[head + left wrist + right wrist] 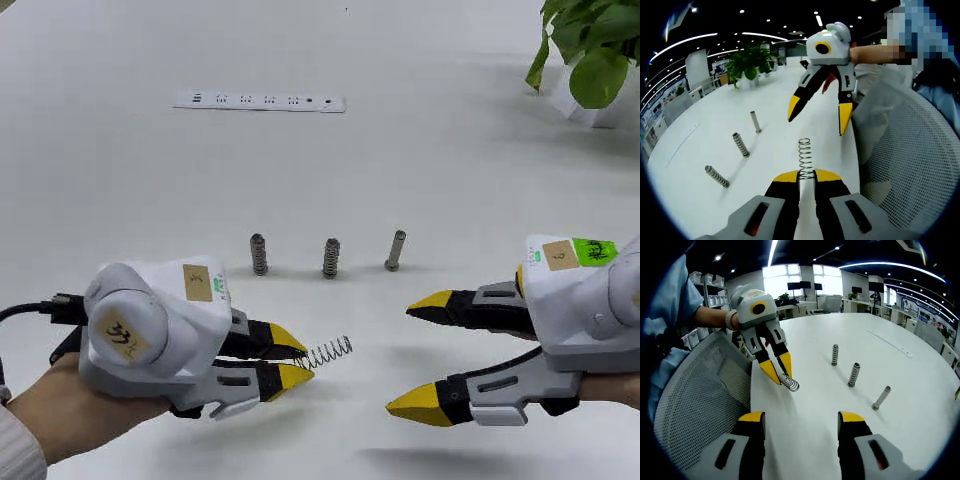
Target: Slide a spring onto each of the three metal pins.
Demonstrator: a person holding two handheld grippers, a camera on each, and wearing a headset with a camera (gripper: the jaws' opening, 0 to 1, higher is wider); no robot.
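My surroundings: a white counter (120, 190), a socket strip, a potted plant and a mesh chair.

The long white socket strip (258, 101) lies flat on the far part of the counter, well away from me. The green leafy plant (590, 50) stands at the far right corner in a white pot (592, 110). From my left hand-held gripper view, the white mesh chair (910, 150) sits just beside the counter's near edge. Beyond it is an open office with dark ceilings, where strip lights (772, 252) run overhead. Shelves of boxes (707, 277) stand at the back.
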